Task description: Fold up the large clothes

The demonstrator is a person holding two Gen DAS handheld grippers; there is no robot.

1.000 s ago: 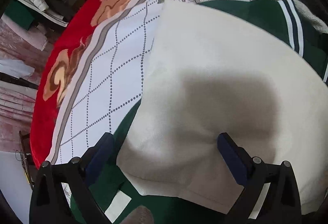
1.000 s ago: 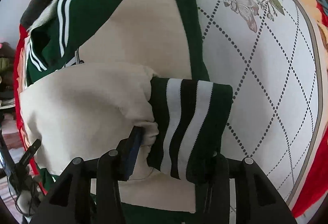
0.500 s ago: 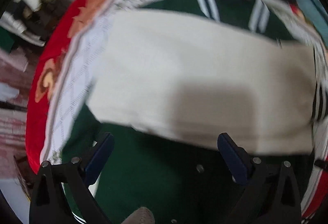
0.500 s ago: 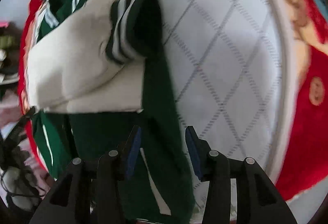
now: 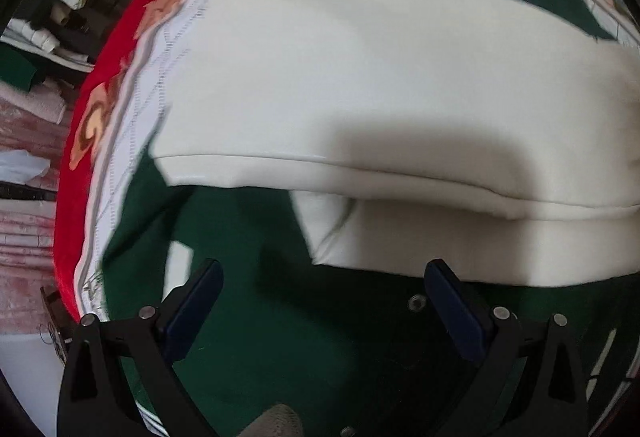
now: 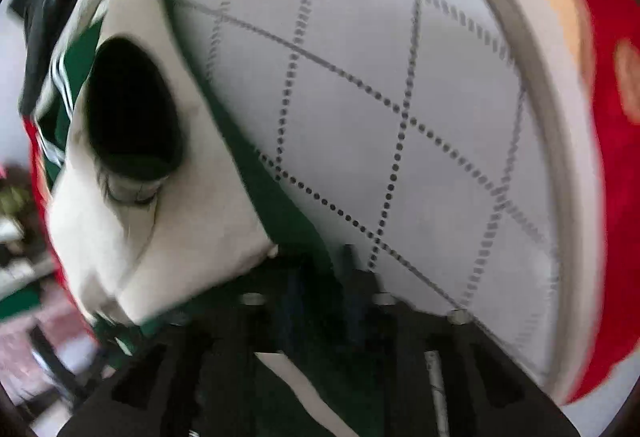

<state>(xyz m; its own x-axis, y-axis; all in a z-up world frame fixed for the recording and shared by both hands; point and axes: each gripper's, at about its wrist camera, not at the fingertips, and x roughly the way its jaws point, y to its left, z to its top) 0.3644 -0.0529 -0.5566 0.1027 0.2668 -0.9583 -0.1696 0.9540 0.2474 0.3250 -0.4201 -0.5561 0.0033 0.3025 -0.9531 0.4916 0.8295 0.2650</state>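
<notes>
Red blanket (image 5: 86,105) (quilted) under jacket (image 5: 360,85), shelves (image 5: 52,21) beside

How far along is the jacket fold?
Done: both cream sleeves lie folded across the green jacket on the quilted blanket.
In hand: the right gripper is closing around the jacket's green side edge; blur hides whether the pads press yet. The left gripper hangs open above the green body, holding nothing.
Left: folding the body itself; it is not yet doubled over.
</notes>
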